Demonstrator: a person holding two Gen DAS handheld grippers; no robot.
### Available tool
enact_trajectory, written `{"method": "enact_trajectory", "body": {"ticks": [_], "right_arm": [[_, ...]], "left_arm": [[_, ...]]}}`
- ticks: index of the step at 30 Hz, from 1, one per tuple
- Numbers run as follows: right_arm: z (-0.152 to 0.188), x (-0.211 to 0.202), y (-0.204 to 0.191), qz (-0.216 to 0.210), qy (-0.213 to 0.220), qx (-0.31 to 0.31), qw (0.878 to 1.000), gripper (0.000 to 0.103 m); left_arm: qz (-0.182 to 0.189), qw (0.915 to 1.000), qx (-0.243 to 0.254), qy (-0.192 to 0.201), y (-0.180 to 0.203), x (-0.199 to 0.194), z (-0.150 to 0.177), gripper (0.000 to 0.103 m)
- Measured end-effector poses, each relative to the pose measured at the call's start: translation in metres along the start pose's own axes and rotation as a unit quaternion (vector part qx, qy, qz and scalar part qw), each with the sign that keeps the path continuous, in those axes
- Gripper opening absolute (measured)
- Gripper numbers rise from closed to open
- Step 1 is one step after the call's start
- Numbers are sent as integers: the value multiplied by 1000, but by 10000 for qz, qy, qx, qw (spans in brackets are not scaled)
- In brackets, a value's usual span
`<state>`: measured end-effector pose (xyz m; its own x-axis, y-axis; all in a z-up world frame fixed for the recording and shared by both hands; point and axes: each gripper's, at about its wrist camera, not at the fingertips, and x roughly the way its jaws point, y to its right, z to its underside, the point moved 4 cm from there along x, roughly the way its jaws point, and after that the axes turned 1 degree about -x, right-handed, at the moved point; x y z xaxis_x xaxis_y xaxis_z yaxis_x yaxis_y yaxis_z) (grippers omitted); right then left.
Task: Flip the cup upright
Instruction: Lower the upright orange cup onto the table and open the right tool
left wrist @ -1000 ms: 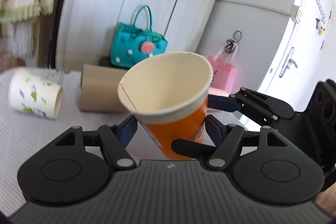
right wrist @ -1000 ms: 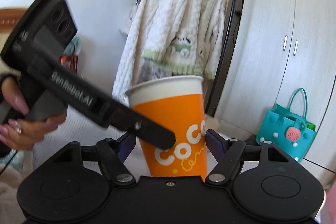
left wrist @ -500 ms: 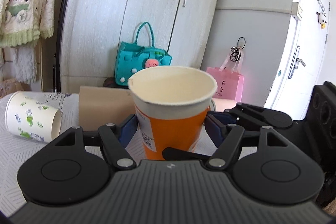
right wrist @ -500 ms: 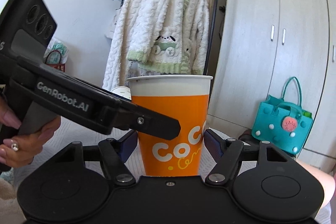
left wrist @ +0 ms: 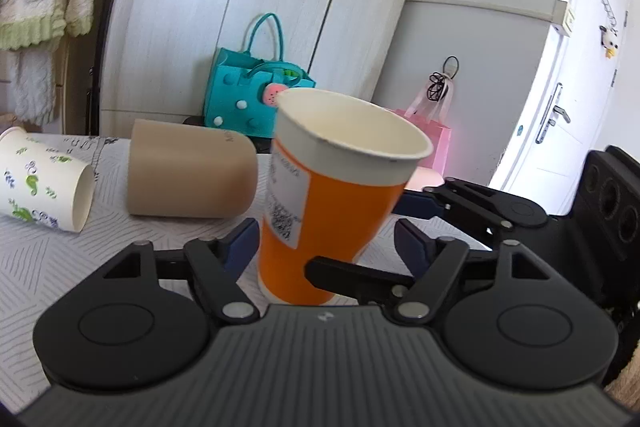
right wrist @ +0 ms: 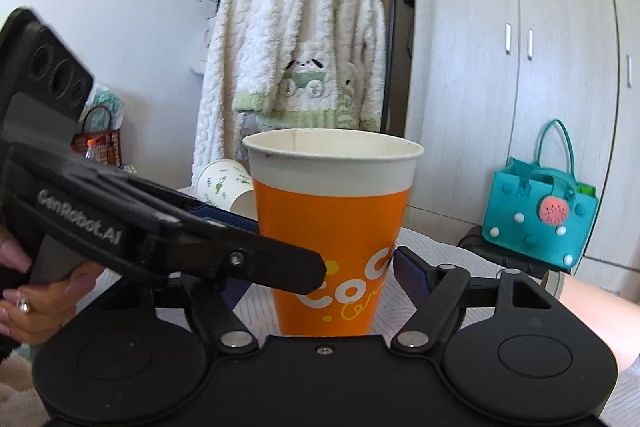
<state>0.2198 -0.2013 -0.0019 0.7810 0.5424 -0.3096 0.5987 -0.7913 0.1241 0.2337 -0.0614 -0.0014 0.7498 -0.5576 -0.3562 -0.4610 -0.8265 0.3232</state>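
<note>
An orange paper cup with a white rim stands mouth up on the white patterned table; it also shows in the right wrist view. My left gripper is open, its blue pads either side of the cup with small gaps. My right gripper is open around the cup too, its fingers apart from the walls. The left gripper crosses the right wrist view from the left, one finger in front of the cup.
A tan cup and a white leaf-print paper cup lie on their sides on the table, left of the orange cup. A teal bag, a pink bag, wardrobe and a hanging sweater stand behind.
The orange cup went from tilted in the grippers to standing on the table. Both grippers' jaws have widened off it, and the left camera has tilted slightly.
</note>
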Motion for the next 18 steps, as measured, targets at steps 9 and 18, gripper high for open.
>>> {"method": "enact_trajectory", "body": {"ticks": [9,18], "right_arm": [[4,-23,0,381,-86,39,9992,86],[15,-62,-16,1244,219,631,9900,86]], "left_arm": [[-464,9989,35,-14,-1,-24,6,87],[-896,9960,-57,-35,5,-50,18,87]]}}
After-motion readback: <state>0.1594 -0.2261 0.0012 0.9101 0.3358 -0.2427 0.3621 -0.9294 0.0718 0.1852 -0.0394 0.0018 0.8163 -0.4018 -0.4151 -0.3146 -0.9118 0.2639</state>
